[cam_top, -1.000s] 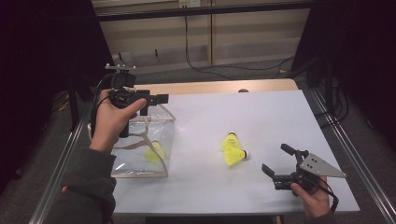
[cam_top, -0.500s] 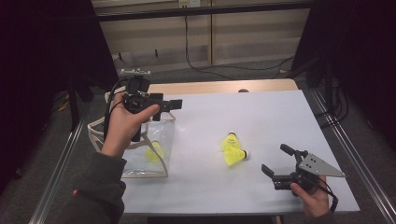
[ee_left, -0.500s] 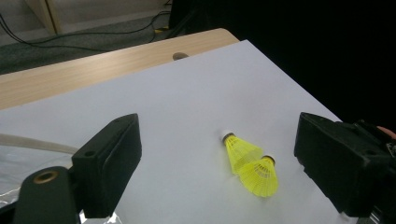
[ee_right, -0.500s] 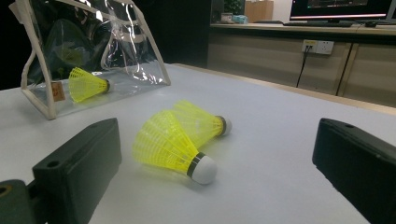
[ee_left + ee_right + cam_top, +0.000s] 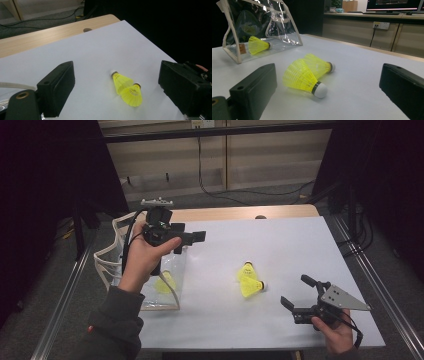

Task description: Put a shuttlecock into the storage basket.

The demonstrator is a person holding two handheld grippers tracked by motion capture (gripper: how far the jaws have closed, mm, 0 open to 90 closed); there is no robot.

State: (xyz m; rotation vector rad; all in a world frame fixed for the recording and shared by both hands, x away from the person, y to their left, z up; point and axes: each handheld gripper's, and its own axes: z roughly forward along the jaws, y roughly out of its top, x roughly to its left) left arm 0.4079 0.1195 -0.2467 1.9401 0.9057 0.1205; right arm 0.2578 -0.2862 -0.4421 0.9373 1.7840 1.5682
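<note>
I am holding the left gripper (image 5: 197,238) above the clear pouch (image 5: 172,292), jaws spread, nothing between them | 2 yellow shuttlecocks (image 5: 250,281) are lying touching on the white table (image 5: 280,240), between both tongs | right gripper (image 5: 296,295) is resting just beside them, jaws spread, empty | 1 shuttlecock in pouch (image 5: 258,45).

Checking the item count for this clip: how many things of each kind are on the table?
Yellow shuttlecocks loose on the table: 2
Yellow shuttlecocks inside the clear bag: 1
Clear bags: 1
Total: 4
</note>
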